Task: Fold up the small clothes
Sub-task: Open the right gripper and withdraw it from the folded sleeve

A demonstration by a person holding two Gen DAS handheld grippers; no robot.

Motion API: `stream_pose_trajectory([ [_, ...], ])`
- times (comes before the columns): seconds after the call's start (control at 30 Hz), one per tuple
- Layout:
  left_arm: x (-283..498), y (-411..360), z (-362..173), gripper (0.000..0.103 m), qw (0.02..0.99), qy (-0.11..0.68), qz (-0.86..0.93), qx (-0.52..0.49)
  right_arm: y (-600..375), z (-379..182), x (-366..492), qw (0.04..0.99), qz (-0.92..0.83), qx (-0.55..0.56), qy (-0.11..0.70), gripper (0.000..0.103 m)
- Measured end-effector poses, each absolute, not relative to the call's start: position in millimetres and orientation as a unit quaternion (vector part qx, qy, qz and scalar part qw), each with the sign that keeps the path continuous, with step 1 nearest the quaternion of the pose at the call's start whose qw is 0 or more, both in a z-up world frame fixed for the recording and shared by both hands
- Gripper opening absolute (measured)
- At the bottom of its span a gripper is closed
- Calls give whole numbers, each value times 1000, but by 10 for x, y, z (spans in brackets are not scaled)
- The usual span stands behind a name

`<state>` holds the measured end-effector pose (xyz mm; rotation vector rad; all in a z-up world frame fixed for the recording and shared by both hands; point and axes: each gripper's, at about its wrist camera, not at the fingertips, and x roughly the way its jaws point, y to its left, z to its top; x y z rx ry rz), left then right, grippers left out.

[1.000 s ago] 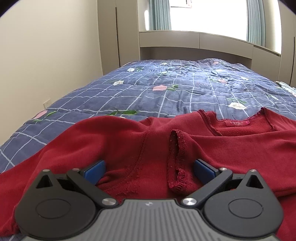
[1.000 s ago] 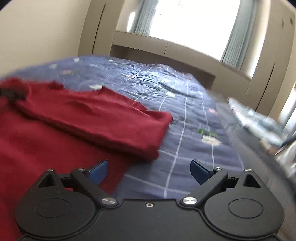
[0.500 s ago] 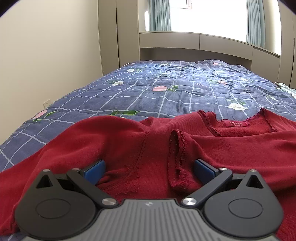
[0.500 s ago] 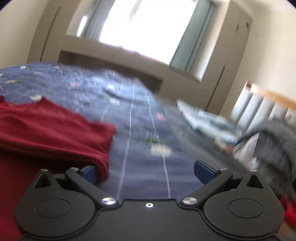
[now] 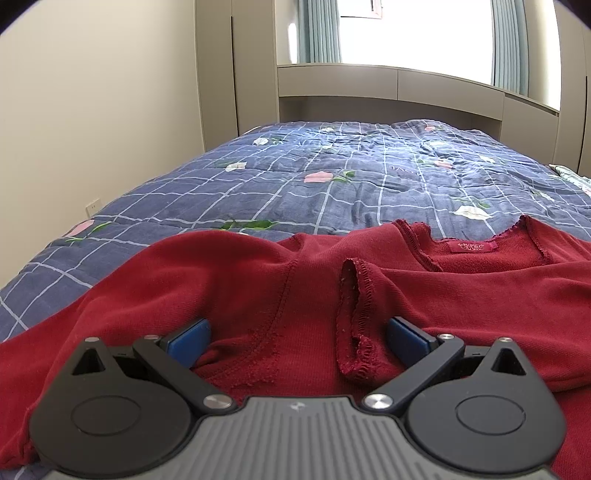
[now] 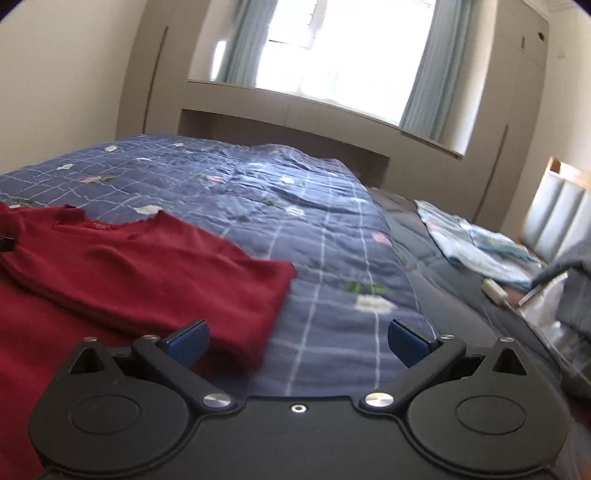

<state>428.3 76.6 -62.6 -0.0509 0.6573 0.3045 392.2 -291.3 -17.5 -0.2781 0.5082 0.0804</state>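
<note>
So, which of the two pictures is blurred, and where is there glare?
Left wrist view: sharp; the window is blown out white, and fisheye bends the walls. Right wrist view: soft motion blur on the red top and quilt; its window also glares.

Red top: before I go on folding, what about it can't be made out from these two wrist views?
- Red top: its hem is cut off by the left wrist view's bottom edge and hidden by the left gripper.
- Neck label: lettering too small.
- Right wrist view: the top's near edge blurred, left part cut off, the lower part behind the right gripper.
</note>
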Motion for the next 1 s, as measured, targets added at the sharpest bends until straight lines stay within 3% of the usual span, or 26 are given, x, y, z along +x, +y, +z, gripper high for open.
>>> stream_pose_trajectory([
  [0.27, 4282, 766, -624, 103, 935, 322, 148, -26, -2873, -522, 4334, 947, -13, -137, 290, 102],
  [0.57, 4244, 812, -496, 103, 932, 332, 137, -35, -2753, -88, 3854, 959, 40, -124, 252, 102],
  [0.8, 3556, 1059, -86, 103, 929, 333, 119, -110, -2281, 130, 3469, 954, 103, -115, 257, 102],
  [1.0, 2703, 1646, -33, 103, 906, 339, 197, -162, -1745, 27, 3058, 939, 168, -117, 278, 102],
])
